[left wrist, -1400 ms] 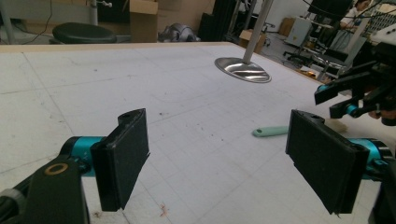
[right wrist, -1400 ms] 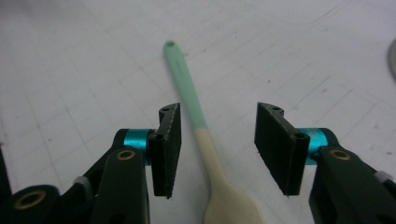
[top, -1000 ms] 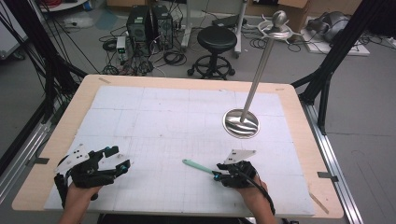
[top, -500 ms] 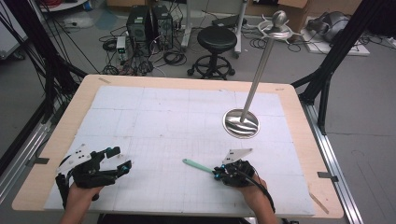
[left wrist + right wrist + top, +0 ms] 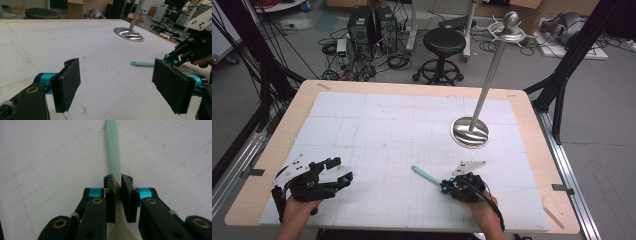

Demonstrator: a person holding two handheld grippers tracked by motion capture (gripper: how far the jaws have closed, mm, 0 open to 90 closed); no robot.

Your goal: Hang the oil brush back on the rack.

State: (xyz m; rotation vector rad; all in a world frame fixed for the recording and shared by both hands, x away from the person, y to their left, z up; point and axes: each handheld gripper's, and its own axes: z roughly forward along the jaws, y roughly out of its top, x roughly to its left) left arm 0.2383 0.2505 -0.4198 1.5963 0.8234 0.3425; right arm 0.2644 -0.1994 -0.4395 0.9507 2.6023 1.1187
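- Right claw: jaws clamped on the near end of the slim mint-green plastic spatula.
- Spatula's long axis runs straight ahead from the jaws, low over the white gridded worktop.
- Left claw: jaws spread, empty, well apart.

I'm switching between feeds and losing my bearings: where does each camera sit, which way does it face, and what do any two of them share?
High view: above the person's side, facing forward and down on the table; both hands, left gripper and right gripper enter from the bottom.
Left gripper view: rides the left gripper, facing across the table between its wide-apart jaws.
Right gripper view: rides the right gripper, facing down its jaws closed on the green stick.
Shared: high and left gripper views both show the steel stand and the green stick.
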